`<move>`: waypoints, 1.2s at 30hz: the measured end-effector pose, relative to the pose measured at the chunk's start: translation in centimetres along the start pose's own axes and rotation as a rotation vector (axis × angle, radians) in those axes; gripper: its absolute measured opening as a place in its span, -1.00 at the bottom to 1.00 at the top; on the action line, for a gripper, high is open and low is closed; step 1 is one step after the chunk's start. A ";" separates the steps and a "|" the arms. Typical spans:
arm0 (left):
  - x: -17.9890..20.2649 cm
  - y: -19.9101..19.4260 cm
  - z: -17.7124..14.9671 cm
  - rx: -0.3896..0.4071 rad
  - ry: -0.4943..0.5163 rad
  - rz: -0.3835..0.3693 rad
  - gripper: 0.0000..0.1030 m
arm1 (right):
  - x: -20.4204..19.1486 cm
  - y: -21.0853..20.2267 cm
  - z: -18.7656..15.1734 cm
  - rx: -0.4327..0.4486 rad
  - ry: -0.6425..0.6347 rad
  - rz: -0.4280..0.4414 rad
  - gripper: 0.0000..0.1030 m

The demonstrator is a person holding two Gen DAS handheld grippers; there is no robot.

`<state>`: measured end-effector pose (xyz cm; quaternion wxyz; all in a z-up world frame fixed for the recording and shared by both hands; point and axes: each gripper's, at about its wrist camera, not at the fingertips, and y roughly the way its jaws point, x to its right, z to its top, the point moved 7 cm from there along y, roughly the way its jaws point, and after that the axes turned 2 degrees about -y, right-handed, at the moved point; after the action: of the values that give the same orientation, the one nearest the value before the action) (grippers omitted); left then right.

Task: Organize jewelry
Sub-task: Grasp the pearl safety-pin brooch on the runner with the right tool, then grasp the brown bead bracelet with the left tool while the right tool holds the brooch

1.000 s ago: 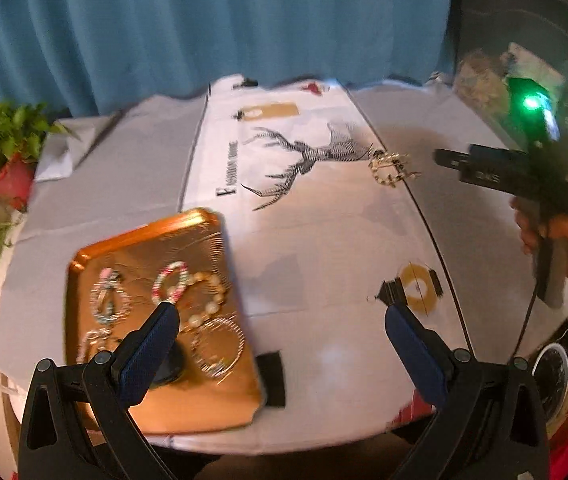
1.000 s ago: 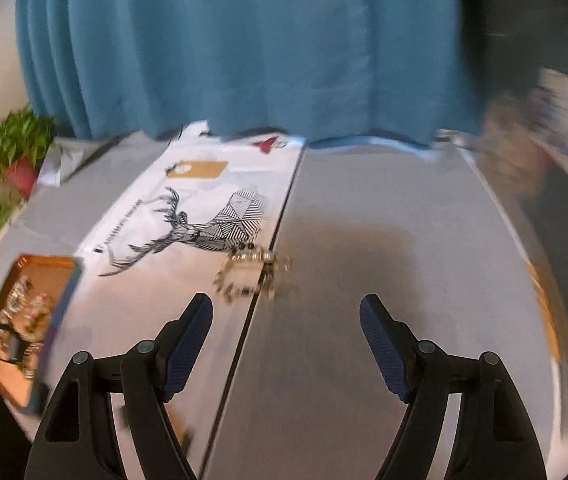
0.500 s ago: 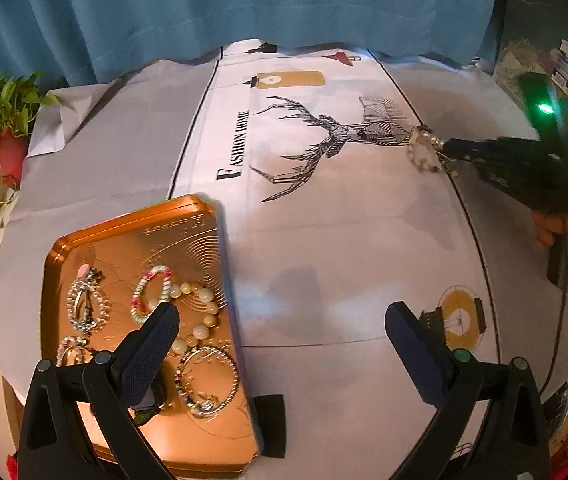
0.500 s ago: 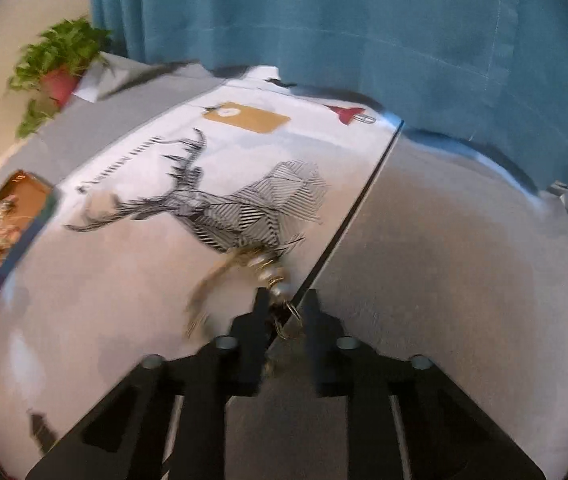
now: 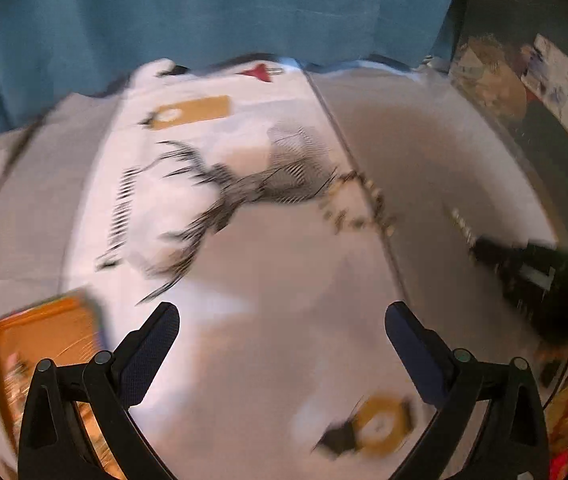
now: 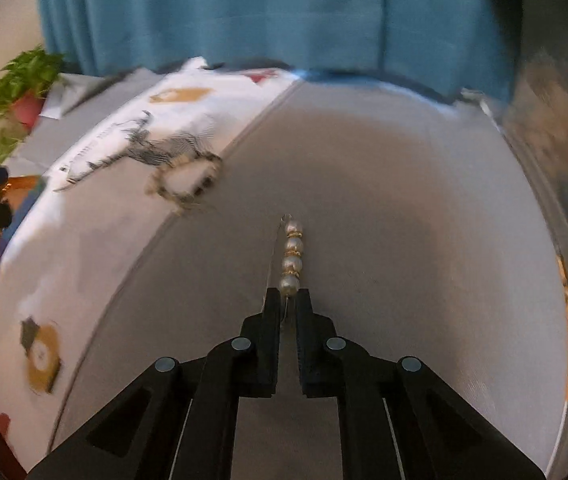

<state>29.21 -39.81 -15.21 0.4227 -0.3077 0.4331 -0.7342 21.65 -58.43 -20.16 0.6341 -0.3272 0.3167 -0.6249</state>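
Teal curtains [image 6: 268,12] hang behind a cloth-covered table [image 6: 403,184], whose white centre panel carries a printed stag [image 5: 244,188] and runs between grey side panels. At the far left corner of the table, a potted green plant [image 6: 20,84] stands against the wall. Toward the near left edge, an orange tray [image 5: 40,332] lies on the cloth, its jewelry too blurred to make out. Above the near edge, the left gripper [image 5: 282,332] hovers with its blue-padded fingers [image 5: 152,344] spread wide and nothing between them. Further right, on the dark seam where the white panel meets the right grey panel, a loose gold-toned bracelet [image 6: 186,182] rests in a rough ring, touching the stag print's edge; motion blur hides its details. Right of the seam, over the grey panel, the right gripper [image 6: 287,300] pinches a pearl bracelet [image 6: 292,256], its jaws easing slightly apart yet pressing the lowest bead. White pearls alternate with small gold spacers, and the string stands straight out from the fingertips, clear of the cloth and well apart from the gold-toned piece. At the far right edge of the table, dim clutter sits in shadow, too blurred to identify.
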 end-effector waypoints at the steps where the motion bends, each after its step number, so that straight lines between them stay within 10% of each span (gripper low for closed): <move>1: 0.2 0.9 1.2 0.000 -0.016 -0.015 0.98 | 0.3 -0.1 -0.1 0.003 -0.001 -0.006 -0.77; 12: 2.1 10.1 6.2 -0.155 0.005 -0.046 0.79 | 1.0 0.3 0.3 0.027 -0.014 -0.066 -0.39; 15: 3.4 9.8 6.4 -0.102 0.112 0.028 -0.05 | 1.3 0.5 0.4 0.034 0.015 -0.062 -0.37; 16: 4.1 9.4 6.2 -0.095 0.142 0.005 -0.95 | 1.1 0.5 0.5 0.035 0.008 -0.068 -0.44; 18: 5.4 8.9 5.3 -0.122 0.200 -0.012 -0.88 | 0.3 0.4 0.6 0.038 -0.015 -0.049 -0.81; 36: 0.5 -9.6 -1.6 0.069 0.115 -0.126 -0.89 | -1.1 -9.9 -2.7 0.066 0.340 -0.074 -0.88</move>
<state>24.29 -37.05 -7.32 0.3604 -0.2771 0.4106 -0.7904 13.67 -57.42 -13.67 0.5581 -0.2073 0.3866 -0.7044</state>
